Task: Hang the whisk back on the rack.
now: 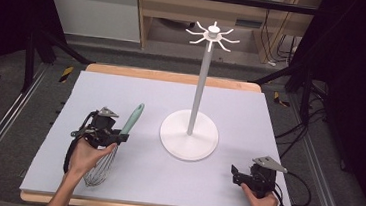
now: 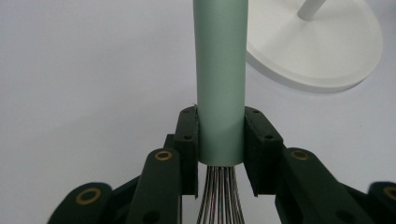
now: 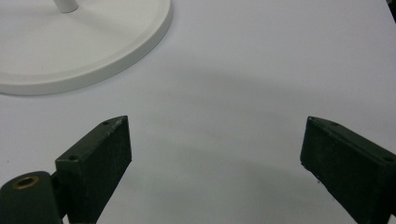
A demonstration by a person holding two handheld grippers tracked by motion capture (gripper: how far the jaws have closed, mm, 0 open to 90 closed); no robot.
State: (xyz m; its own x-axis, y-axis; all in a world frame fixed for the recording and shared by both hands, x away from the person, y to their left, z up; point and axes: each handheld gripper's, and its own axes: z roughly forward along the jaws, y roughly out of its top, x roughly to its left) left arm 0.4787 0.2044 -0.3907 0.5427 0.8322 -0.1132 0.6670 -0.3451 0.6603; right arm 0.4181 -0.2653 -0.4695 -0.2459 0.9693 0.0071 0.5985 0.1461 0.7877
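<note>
While the left claw (image 2: pixel 220 140) pinches the whisk (image 1: pixel 117 140) low on its green handle, just above the wires, the pick-up looks done; hanging it on the stand (image 1: pixel 199 92) is left, as I judge it. The whisk sits at the table's (image 1: pixel 250 114) left, wire end toward the person (whether it rests there is unclear). The right claw (image 3: pixel 215 158) is spread, holding nothing. No containers; the stand's hooks are bare.

Overhead light bright, even on pale mat (image 1: pixel 164 181); surrounding room dim, corners near black. High view soft, low detail. Broad soft shadow on mat between jaws in right gripper view. Whisk (image 2: pixel 219 84) handle sharp in left gripper view; stand base (image 2: pixel 322 51) slightly soft.
</note>
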